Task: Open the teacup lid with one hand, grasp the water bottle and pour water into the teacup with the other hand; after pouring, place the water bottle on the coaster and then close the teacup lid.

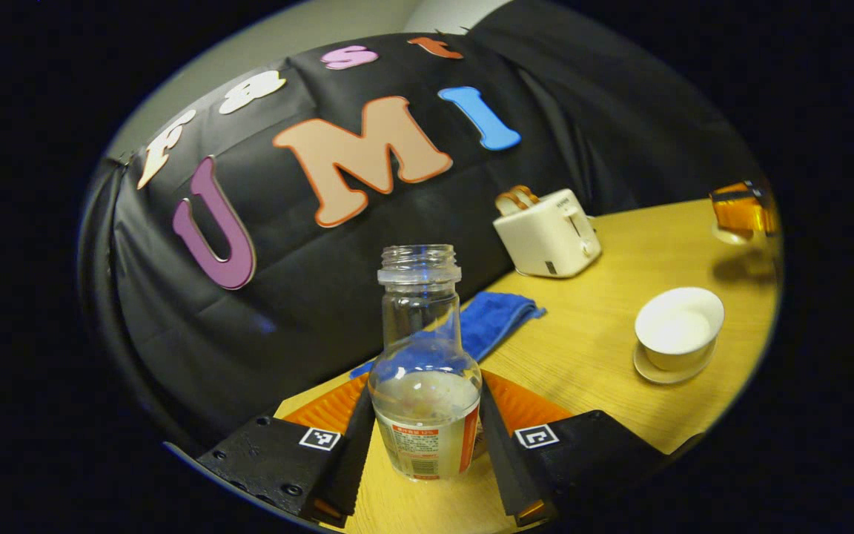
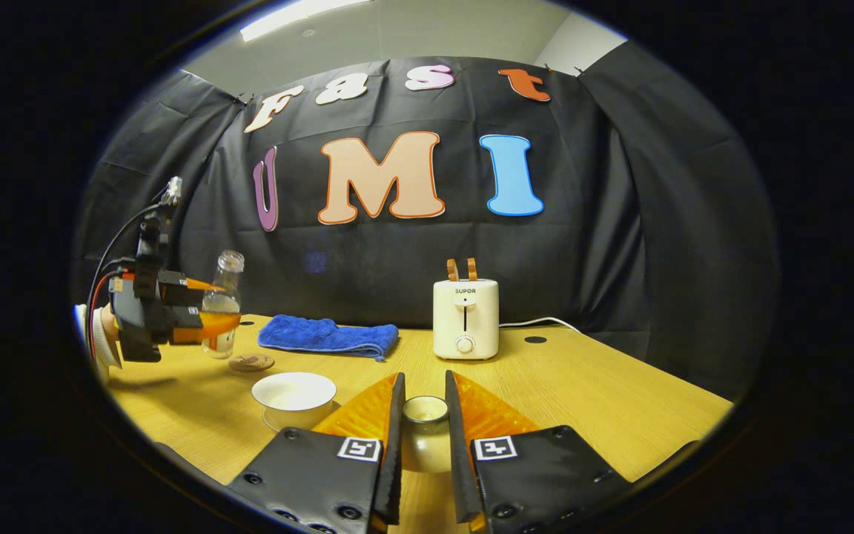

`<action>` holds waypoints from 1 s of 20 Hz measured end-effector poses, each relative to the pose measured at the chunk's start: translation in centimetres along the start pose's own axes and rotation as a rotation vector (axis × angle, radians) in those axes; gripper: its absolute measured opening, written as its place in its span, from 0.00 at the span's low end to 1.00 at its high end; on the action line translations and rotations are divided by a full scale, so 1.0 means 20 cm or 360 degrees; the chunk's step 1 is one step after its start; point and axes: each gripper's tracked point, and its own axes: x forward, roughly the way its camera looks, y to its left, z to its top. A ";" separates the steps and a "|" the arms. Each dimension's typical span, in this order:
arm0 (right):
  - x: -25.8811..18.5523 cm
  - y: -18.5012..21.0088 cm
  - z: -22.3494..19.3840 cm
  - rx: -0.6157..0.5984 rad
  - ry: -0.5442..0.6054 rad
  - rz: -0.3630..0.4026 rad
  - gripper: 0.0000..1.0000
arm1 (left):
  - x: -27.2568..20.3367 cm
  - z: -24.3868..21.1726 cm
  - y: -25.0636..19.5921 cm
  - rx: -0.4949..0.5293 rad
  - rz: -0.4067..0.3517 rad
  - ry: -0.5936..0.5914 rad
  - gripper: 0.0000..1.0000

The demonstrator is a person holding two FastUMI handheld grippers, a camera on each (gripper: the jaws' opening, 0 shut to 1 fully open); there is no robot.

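The left tool (image 1: 427,437) is clamped on the water bottle (image 1: 425,386), one finger on each side of its round lower part. The bottle has no cap and stands straight up, with a little water in it. It looks to be up off the table (image 1: 590,348). Gripping it low and keeping it upright stops the water from spilling on the way to the cup.

The right tool (image 2: 424,423) is squeezed on the teacup lid (image 2: 425,434). It holds the lid by its knob, with the hollow side facing down. The lid is away from the cup, so the cup is open and ready for water.

The teacup (image 2: 294,394) sits on its saucer on the table, just left of the right tool. In the left gripper view the teacup (image 1: 679,326) is off to the right of the bottle, well apart from it, so no water can go in yet. I think the bottle must be carried over the cup and tipped slowly.

The small round coaster (image 2: 251,362) lies on the table just below the bottle and the left tool (image 2: 204,322). It waits there for the bottle after the pouring.

Farther back are a blue cloth (image 2: 328,336) and a toaster (image 2: 465,319) with bread in it. They are out of the way.
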 end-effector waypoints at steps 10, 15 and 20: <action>0.00 0.00 0.00 0.0000 -0.0002 0.0003 0.32 | 0.04 -0.10 -0.11 -0.0517 -0.0070 -0.0050 0.70; 0.00 0.00 0.00 0.0001 -0.0001 0.0007 0.31 | 0.09 -0.11 -0.10 -0.0540 -0.0059 -0.0089 0.70; 0.00 0.00 0.00 0.0000 0.0000 0.0009 0.31 | 0.16 -0.12 -0.13 -0.0528 -0.0059 -0.0087 0.71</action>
